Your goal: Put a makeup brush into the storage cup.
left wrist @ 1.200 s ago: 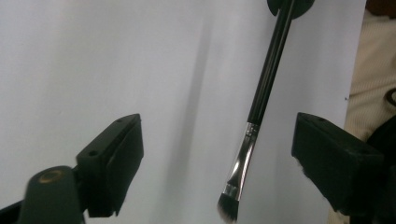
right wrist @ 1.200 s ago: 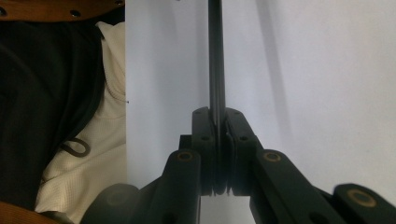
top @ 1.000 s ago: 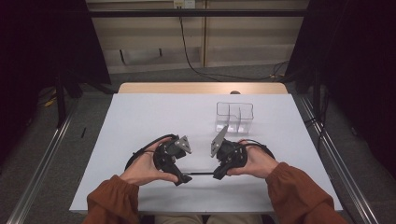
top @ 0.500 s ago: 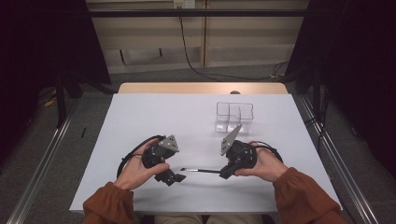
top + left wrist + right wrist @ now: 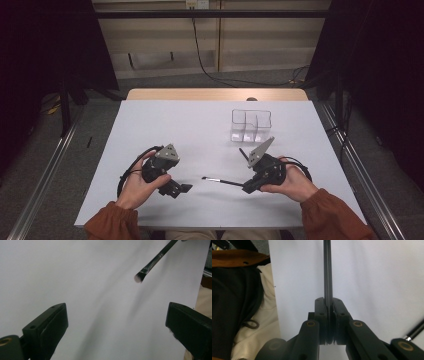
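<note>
A thin black brush (image 5: 222, 181) with a small pale tip juts left from my right gripper (image 5: 247, 189), which is shut on its handle low over the near middle of the white table (image 5: 200, 125). The right gripper view has the handle (image 5: 327, 270) clamped between the closed pads of that gripper (image 5: 329, 302). My left gripper (image 5: 179, 190) is held near the front left with its jaws wide apart and nothing between them. In the left gripper view the brush tip (image 5: 155, 260) hovers ahead of and above the left gripper (image 5: 117, 312), clear of it.
A clear plastic organiser (image 5: 251, 125) with several compartments stands on the right half of the table, beyond the right hand. A short dark stick (image 5: 243, 153), perhaps another brush (image 5: 415, 331), lies beside the right gripper. Metal rails run along both sides of the table.
The two hands have drawn apart and come a little nearer the front edge. The brush stayed in the right gripper; its tip now lies free of the left gripper.
</note>
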The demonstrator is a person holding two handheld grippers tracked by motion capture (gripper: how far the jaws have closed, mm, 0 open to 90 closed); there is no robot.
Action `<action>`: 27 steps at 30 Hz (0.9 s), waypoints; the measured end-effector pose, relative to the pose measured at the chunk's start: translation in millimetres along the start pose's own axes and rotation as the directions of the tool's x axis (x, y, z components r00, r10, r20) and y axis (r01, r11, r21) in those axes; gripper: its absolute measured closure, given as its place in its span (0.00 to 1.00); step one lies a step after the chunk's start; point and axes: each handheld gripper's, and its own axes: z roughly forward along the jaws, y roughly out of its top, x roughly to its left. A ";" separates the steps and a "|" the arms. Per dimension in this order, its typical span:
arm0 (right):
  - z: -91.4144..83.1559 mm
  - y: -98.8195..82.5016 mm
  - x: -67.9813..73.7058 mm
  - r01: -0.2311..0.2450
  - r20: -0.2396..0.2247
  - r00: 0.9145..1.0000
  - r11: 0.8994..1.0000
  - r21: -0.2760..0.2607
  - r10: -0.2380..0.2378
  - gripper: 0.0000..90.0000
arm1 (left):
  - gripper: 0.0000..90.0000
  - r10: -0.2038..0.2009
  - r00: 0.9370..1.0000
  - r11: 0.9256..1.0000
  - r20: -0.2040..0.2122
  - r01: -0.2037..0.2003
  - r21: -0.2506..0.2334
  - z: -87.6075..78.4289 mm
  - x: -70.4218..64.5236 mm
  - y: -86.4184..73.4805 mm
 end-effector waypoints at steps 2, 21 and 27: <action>-1.0 -3.2 0.4 -0.011 0.003 1.000 1.000 -0.016 0.011 0.93 | 0.05 -0.014 1.000 1.000 0.000 0.014 -0.019 -0.7 -0.1 -3.1; 4.7 -21.0 5.9 -0.080 0.046 0.995 0.965 -0.251 0.094 0.93 | 0.05 -0.054 0.998 0.996 -0.037 0.051 -0.078 -3.7 -1.2 -17.7; 4.2 -21.7 6.9 -0.087 0.042 0.994 0.945 -0.315 0.105 0.93 | 0.05 -0.061 0.996 0.995 -0.060 0.056 -0.078 -3.0 -1.8 -20.0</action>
